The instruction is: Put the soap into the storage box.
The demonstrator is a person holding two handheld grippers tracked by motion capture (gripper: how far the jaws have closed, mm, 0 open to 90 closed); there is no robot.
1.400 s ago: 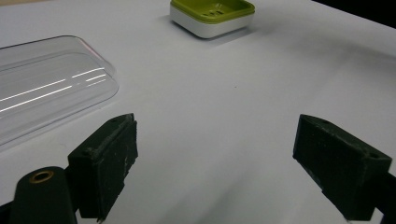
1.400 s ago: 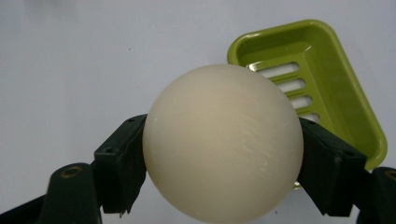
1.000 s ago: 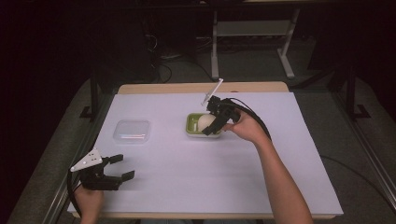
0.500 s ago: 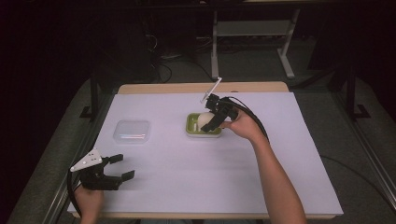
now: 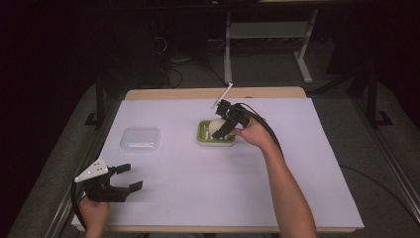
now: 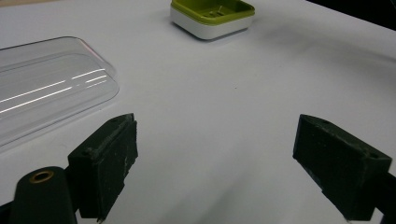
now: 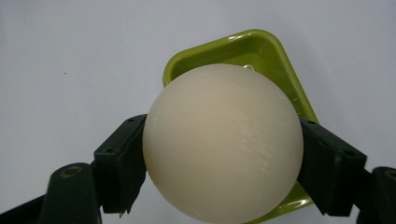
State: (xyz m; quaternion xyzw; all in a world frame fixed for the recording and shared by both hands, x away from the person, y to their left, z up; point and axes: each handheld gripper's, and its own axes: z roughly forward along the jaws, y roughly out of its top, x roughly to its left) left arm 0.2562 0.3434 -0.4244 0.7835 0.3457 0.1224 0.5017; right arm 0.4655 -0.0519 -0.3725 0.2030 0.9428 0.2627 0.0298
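My right tongs point(image 7: 219, 168) grip the cream ball point(image 7: 223, 140) mid-frame, over the green dish point(image 7: 261, 51). A smooth sphere pinched at two points could squirt out. My left tongs point(image 5: 121, 178), lower left, gape wide, empty, above the counter point(image 5: 198, 198).

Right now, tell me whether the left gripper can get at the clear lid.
Probably yes. The left gripper is open and holds nothing, and bare white table lies between it and the clear lid, nothing in the way.
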